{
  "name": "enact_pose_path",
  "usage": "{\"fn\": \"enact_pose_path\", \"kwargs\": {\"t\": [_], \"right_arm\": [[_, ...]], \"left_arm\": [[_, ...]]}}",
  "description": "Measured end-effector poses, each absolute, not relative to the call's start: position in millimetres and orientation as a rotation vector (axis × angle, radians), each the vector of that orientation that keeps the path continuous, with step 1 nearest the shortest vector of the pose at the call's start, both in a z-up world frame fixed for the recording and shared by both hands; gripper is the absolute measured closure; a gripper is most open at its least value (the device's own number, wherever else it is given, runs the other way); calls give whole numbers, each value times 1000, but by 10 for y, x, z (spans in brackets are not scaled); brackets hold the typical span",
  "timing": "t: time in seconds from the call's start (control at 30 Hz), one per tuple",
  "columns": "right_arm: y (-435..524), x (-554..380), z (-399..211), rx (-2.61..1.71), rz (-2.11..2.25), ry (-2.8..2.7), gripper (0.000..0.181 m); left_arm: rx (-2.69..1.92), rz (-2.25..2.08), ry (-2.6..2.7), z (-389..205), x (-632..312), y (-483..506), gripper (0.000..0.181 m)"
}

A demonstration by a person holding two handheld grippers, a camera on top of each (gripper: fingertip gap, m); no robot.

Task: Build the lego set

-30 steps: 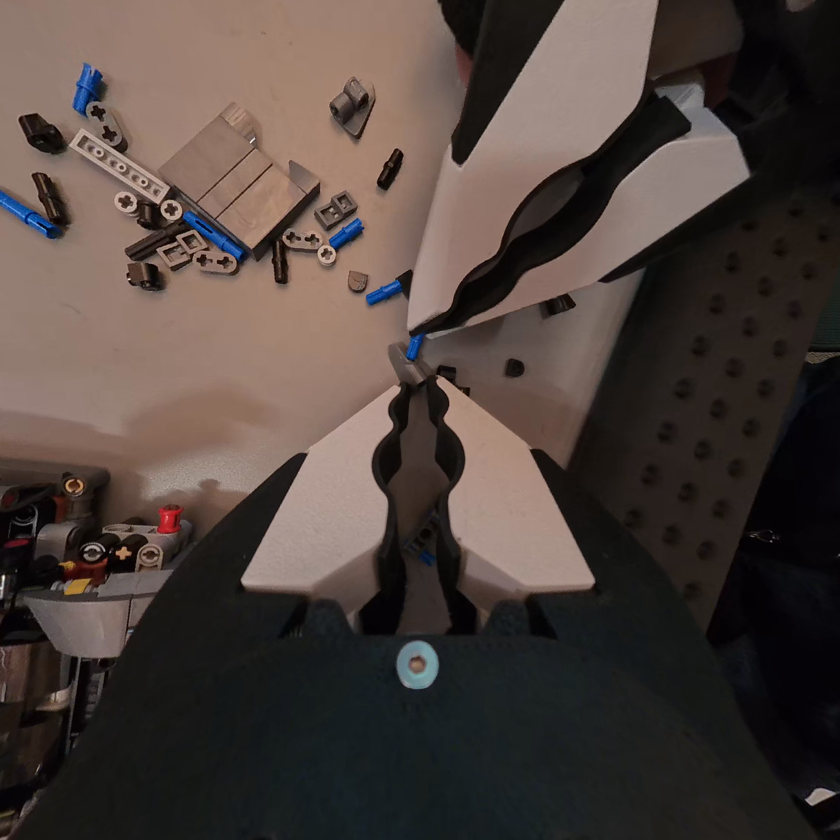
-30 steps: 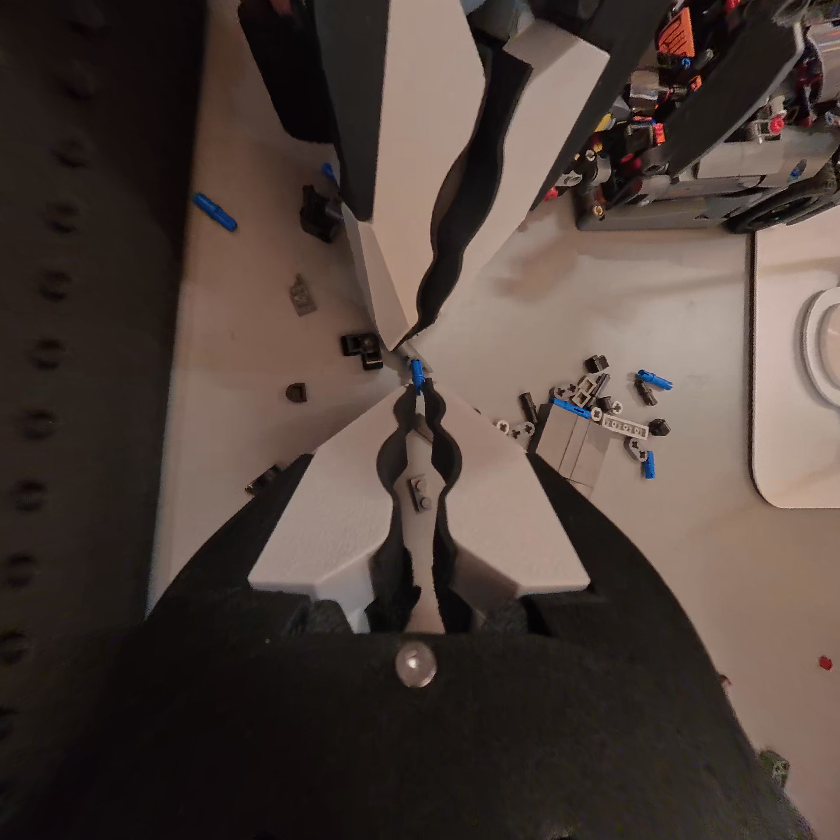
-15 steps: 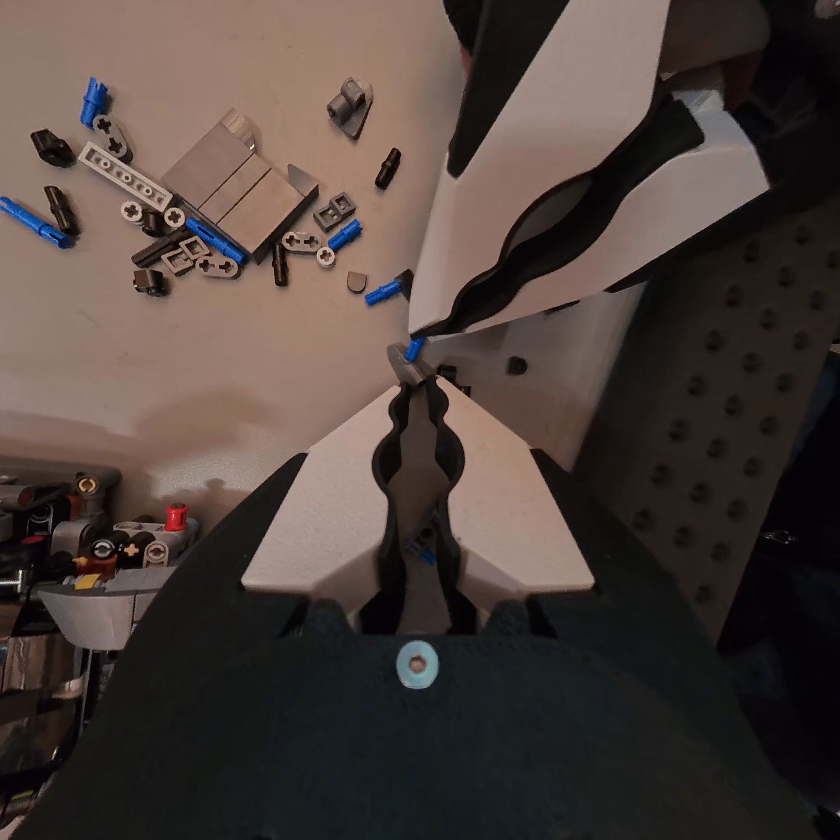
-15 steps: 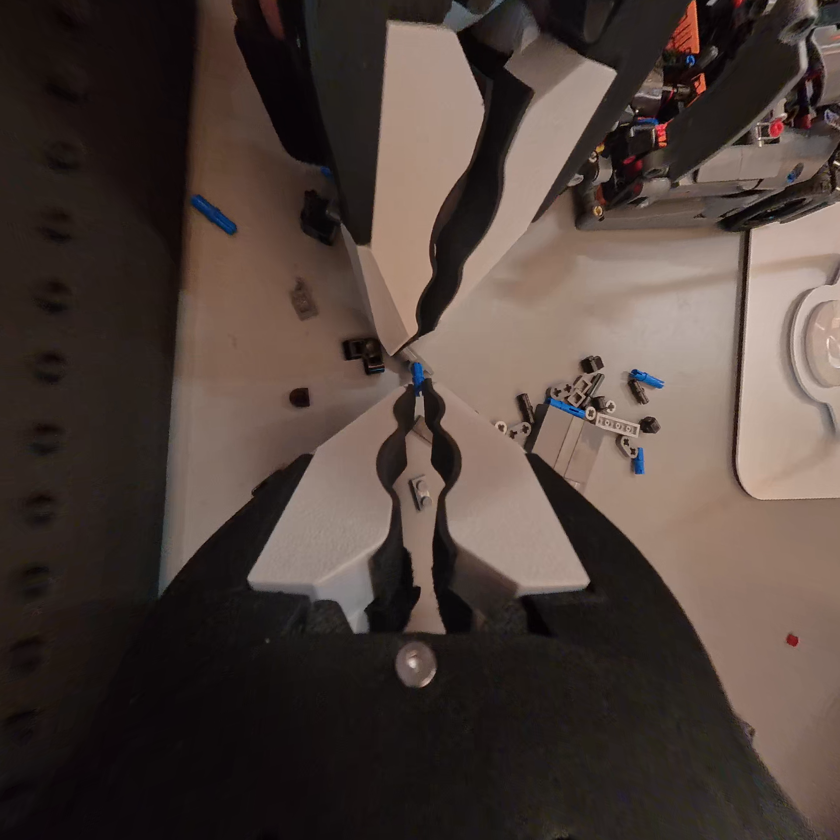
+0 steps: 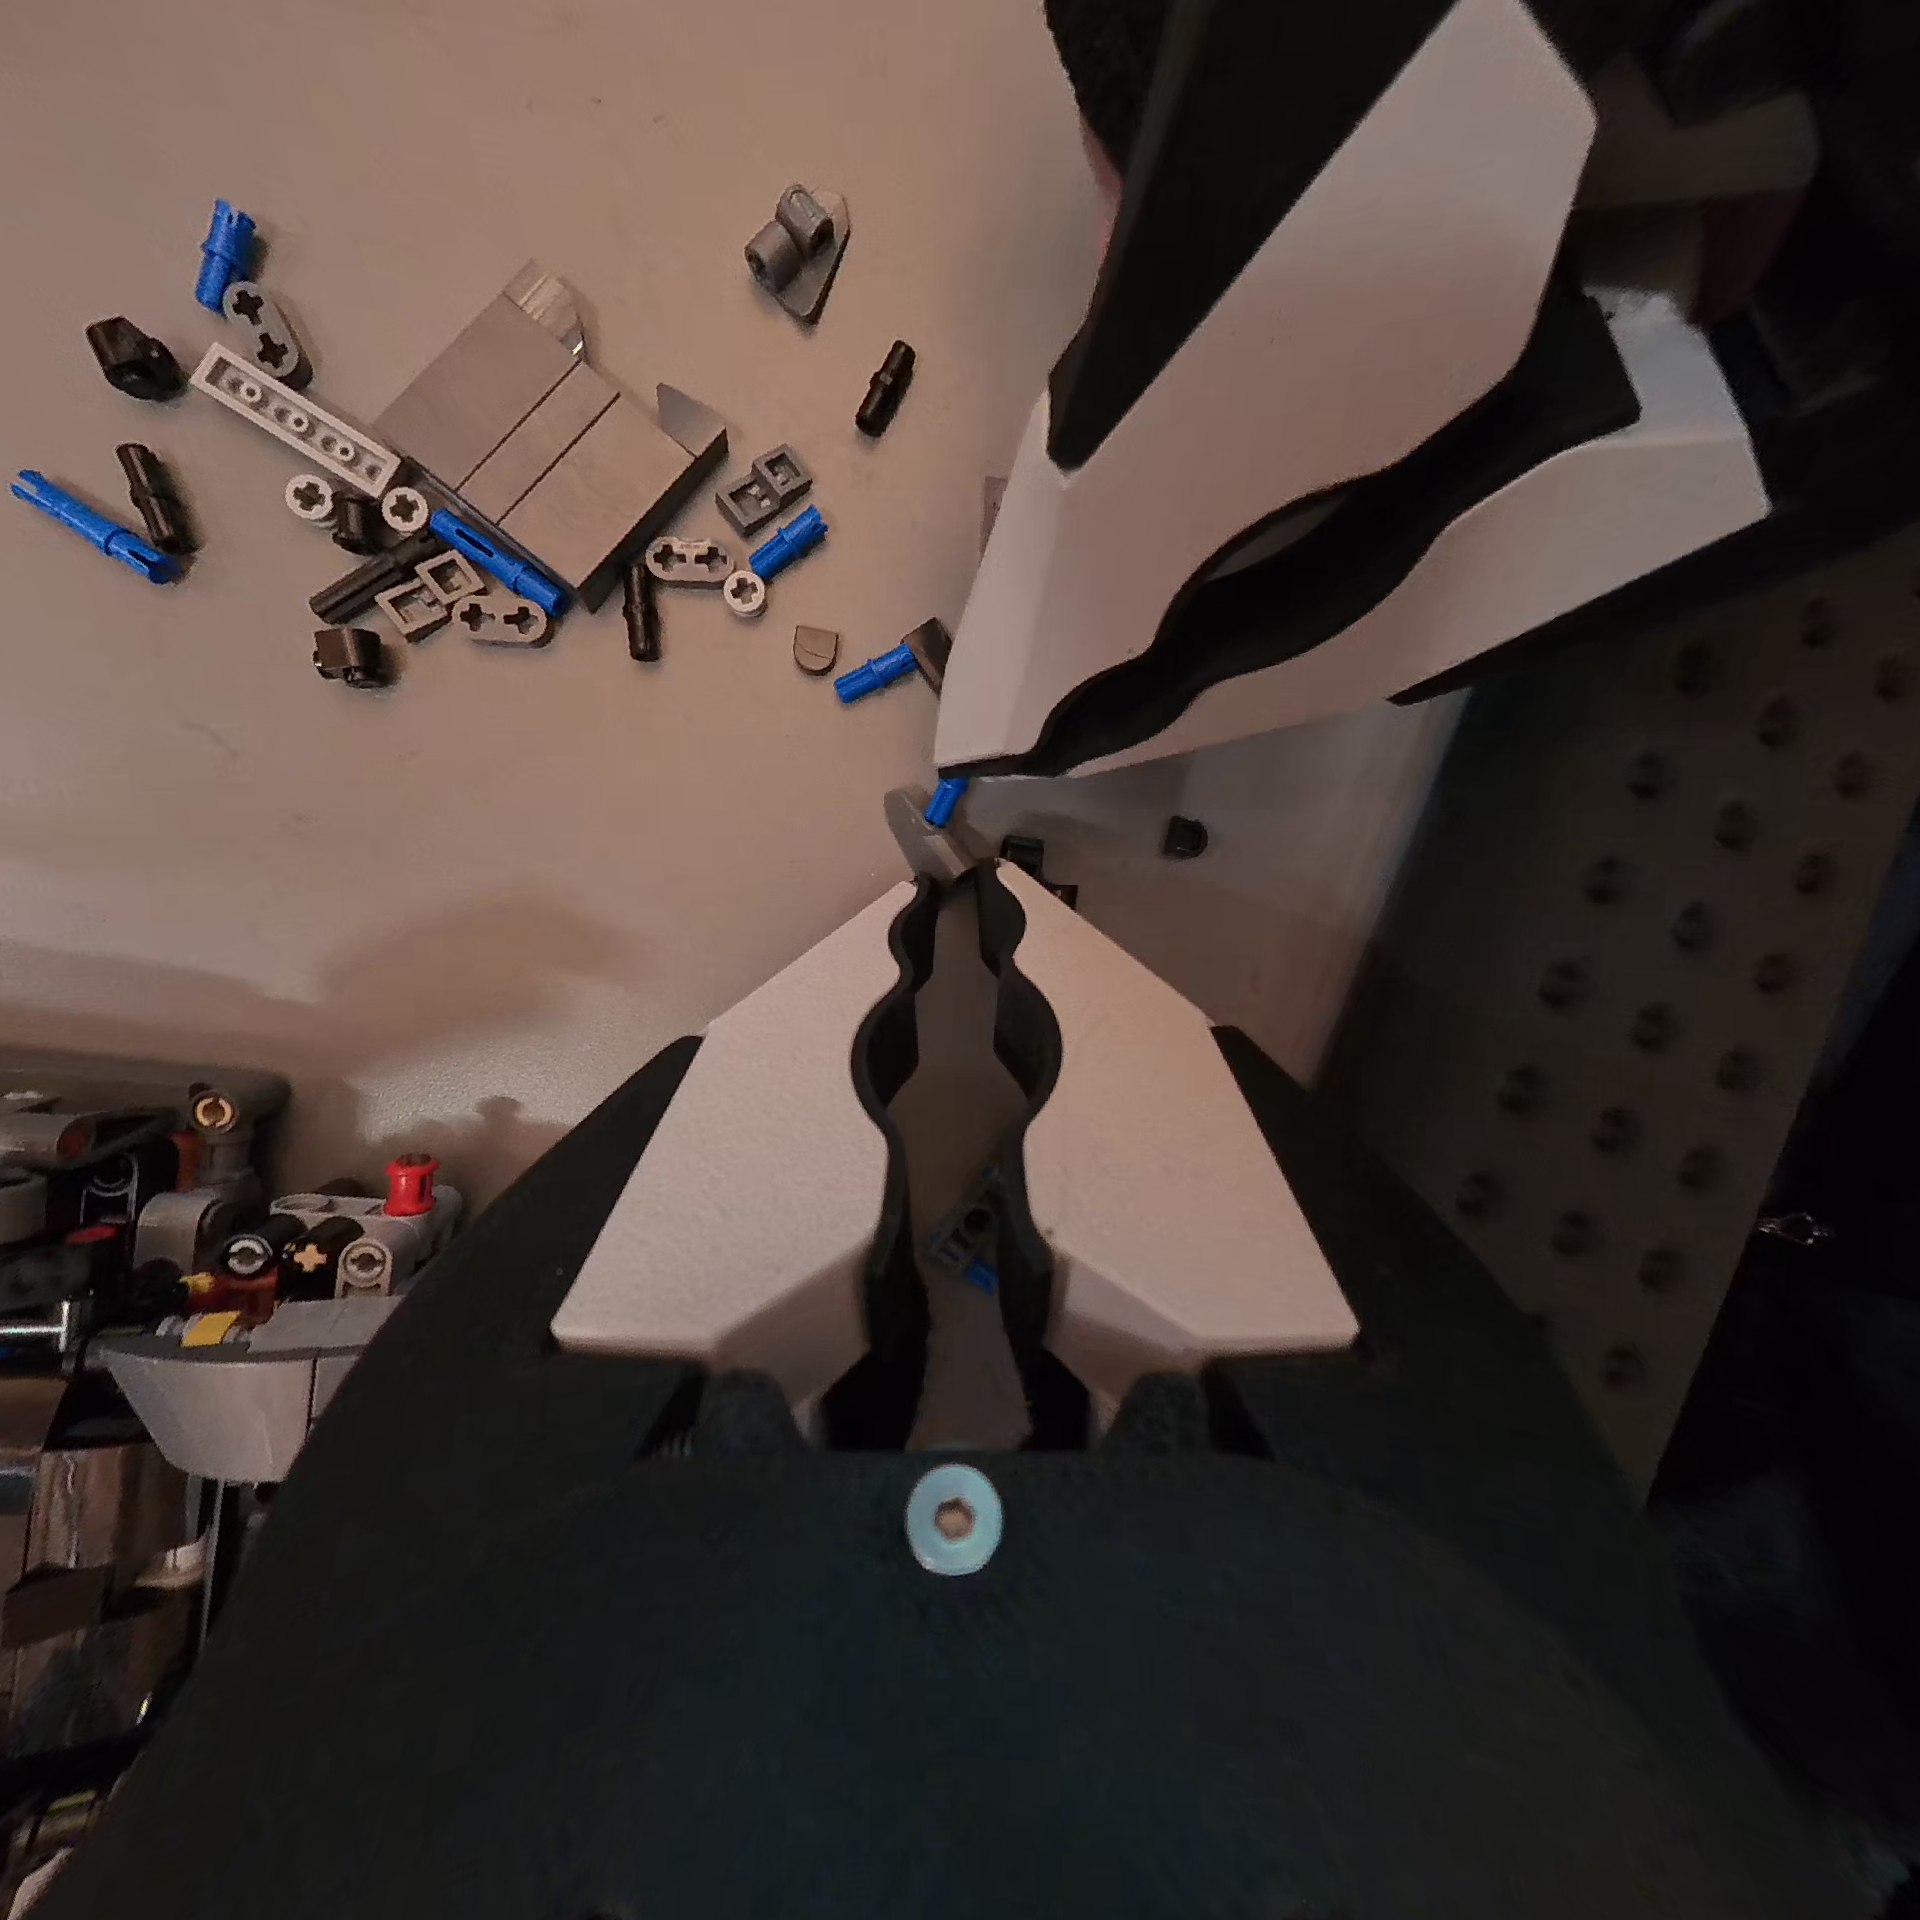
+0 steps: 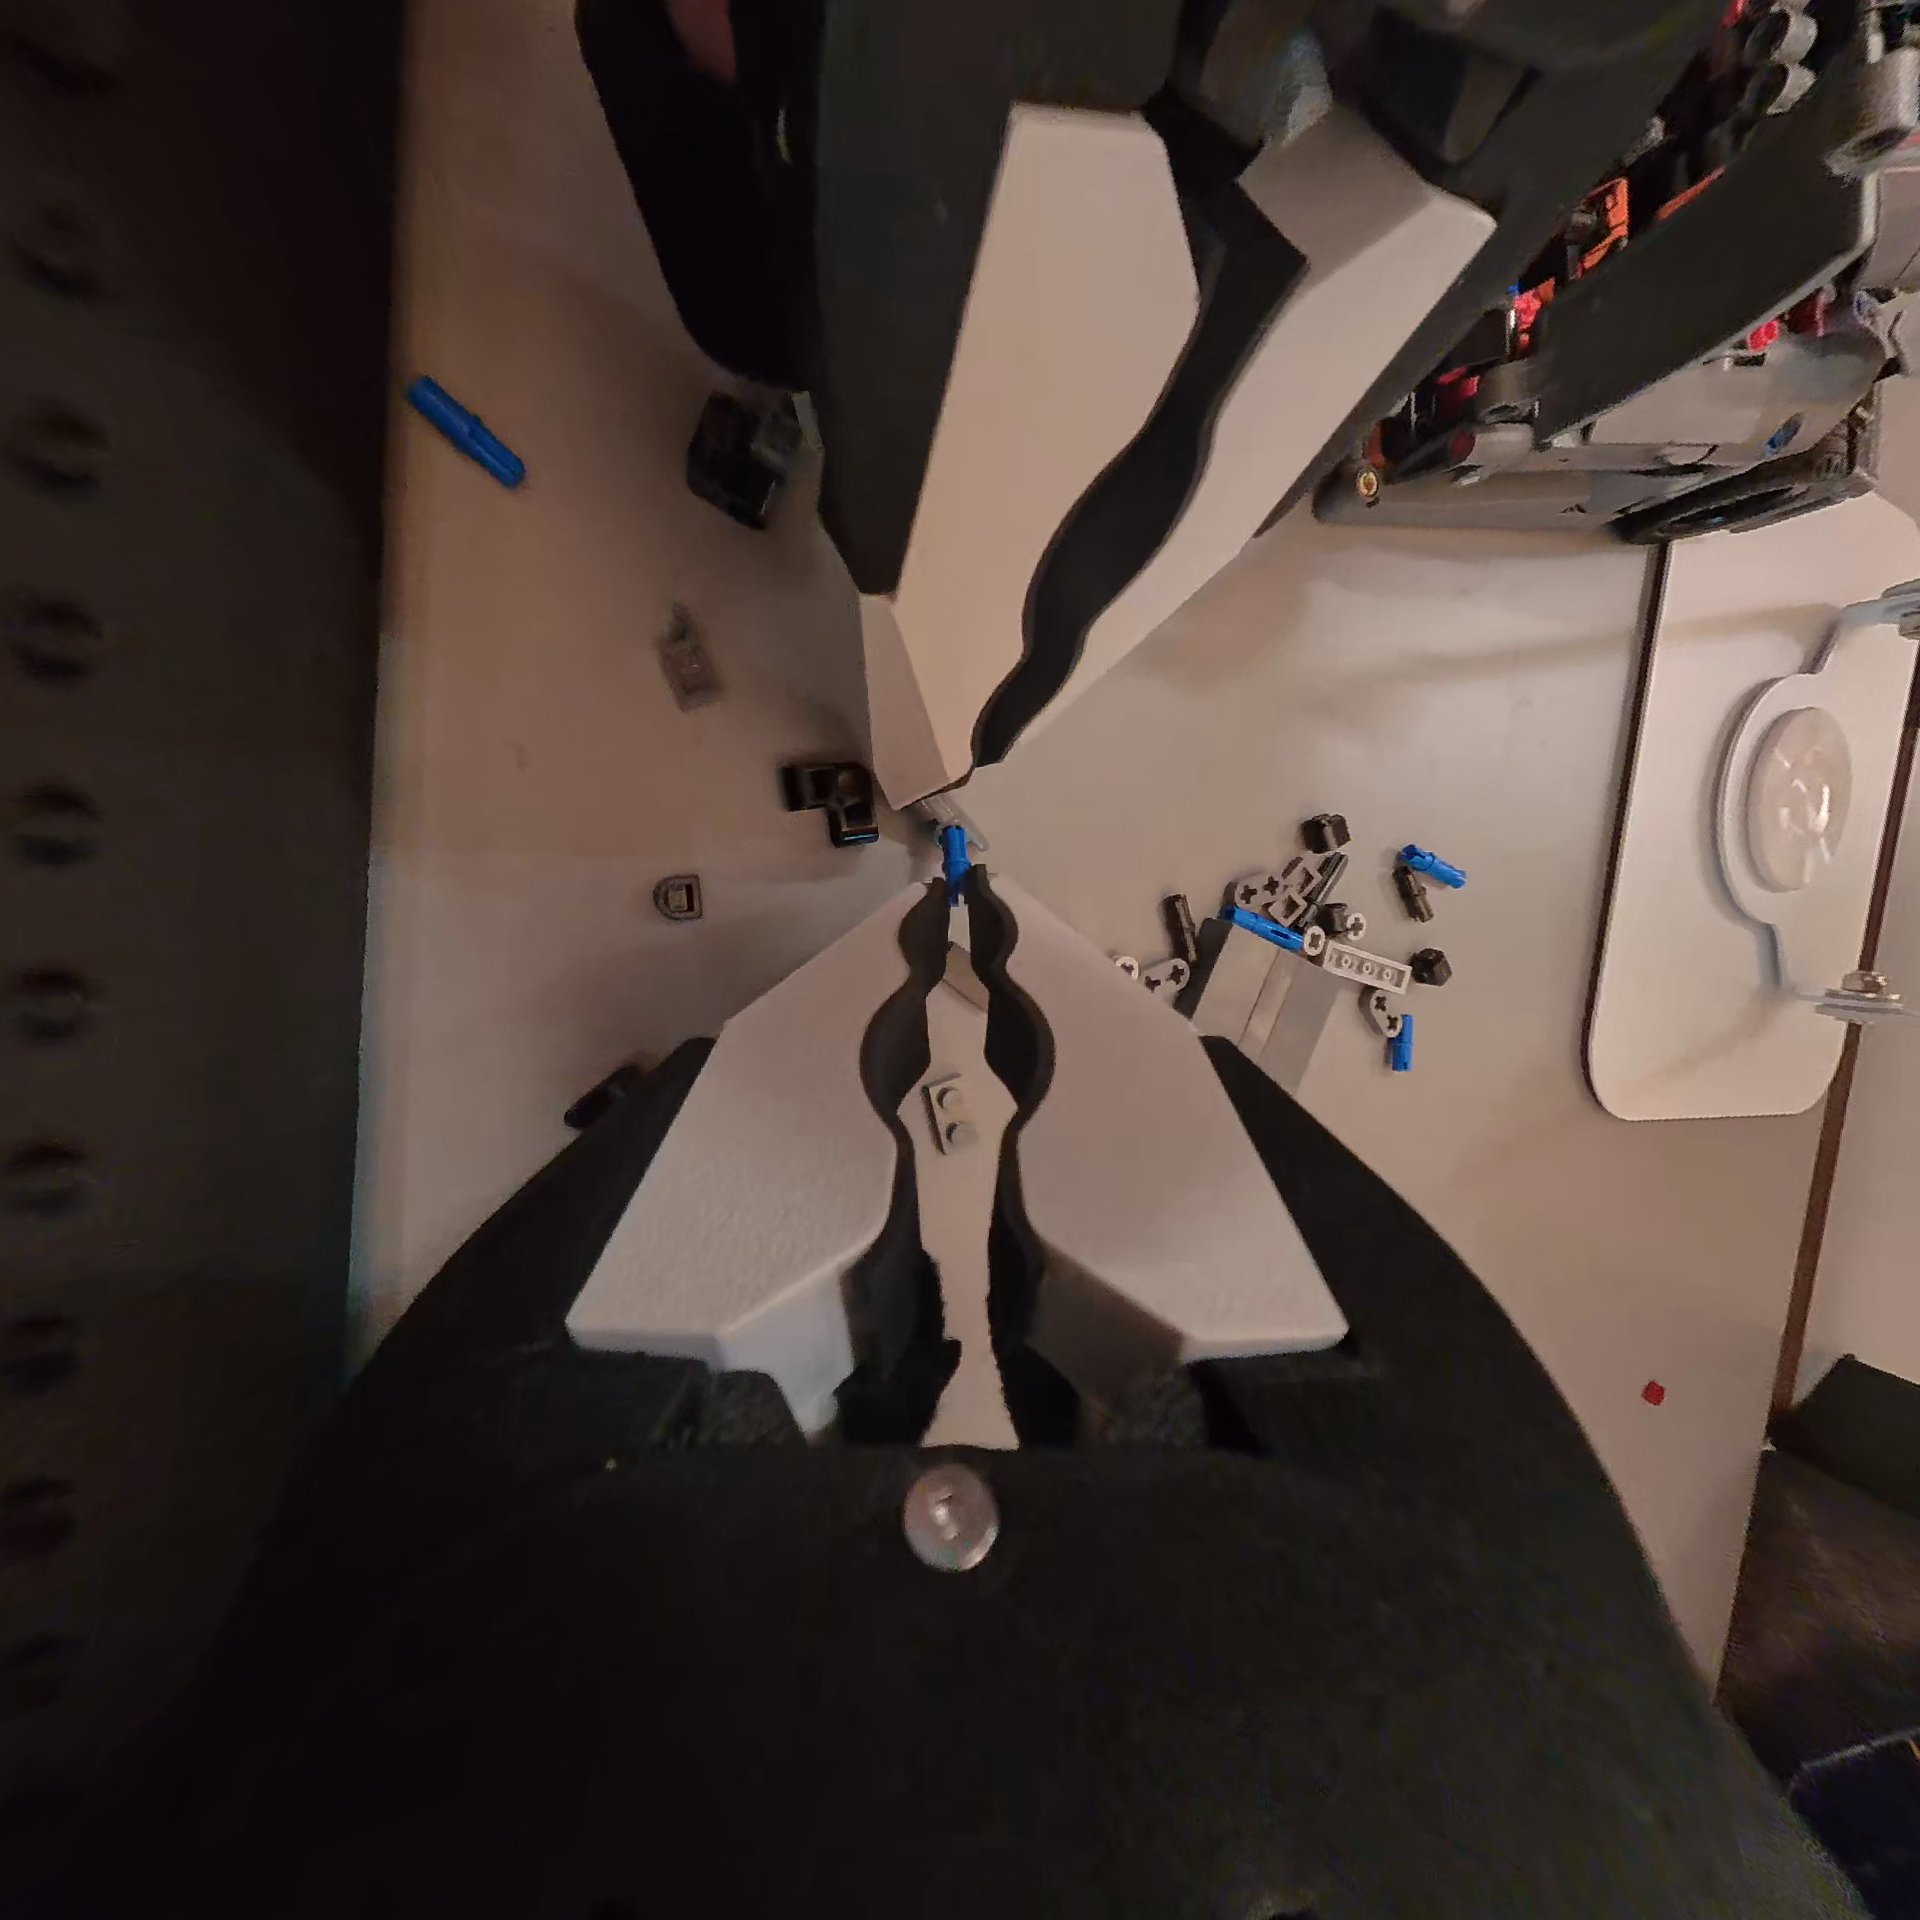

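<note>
on the left of the pale table (image 5: 312,831), a scatter of loose lego parts (image 5: 499,499) lies spread flat and apart, probably so each grey plate, black connector and blue pin can be picked out singly. a partly built model (image 5: 208,1257) sits at the near left edge, parked out of the way of the work.

moving toward the middle, the left hand-held gripper (image 5: 948,878) points forward and slightly up from below, its black-lined jaws pressed together on a small grey piece (image 5: 928,831). the piece juts out past the tips, seemingly so its open end is free to receive a pin.

meeting it from the upper right, the right hand-held gripper (image 5: 961,771) slants down toward the same spot, tip to tip with the left one. it pinches a short blue pin (image 5: 945,800), and the free end of the pin touches the grey piece; whether it is already seated i cannot tell. in the right wrist view the blue pin (image 6: 953,857) stands out from the right hand-held gripper (image 6: 958,891), aimed at the grey piece (image 6: 932,807) under the tip of the left hand-held gripper (image 6: 951,787).

both tools hover above the table, held nose to nose, most likely to push the two parts together in the air. farther right lies a dark studded surface (image 5: 1662,935).
</note>
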State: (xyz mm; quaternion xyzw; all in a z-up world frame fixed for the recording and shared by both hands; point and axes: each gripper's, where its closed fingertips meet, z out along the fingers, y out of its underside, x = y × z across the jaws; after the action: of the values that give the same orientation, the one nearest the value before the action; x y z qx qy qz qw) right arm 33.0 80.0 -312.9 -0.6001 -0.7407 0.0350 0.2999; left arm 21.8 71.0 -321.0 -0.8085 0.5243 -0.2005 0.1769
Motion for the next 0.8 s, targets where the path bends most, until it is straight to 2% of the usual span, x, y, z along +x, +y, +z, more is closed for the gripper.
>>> {"fn": "enact_pose_path", "kwargs": {"t": [0.8], "right_arm": [[805, 331, -3125, -1549, 72, -1996, 180]], "left_arm": [[-2248, -561, 1535, -3219, 236, 692, 181]]}}
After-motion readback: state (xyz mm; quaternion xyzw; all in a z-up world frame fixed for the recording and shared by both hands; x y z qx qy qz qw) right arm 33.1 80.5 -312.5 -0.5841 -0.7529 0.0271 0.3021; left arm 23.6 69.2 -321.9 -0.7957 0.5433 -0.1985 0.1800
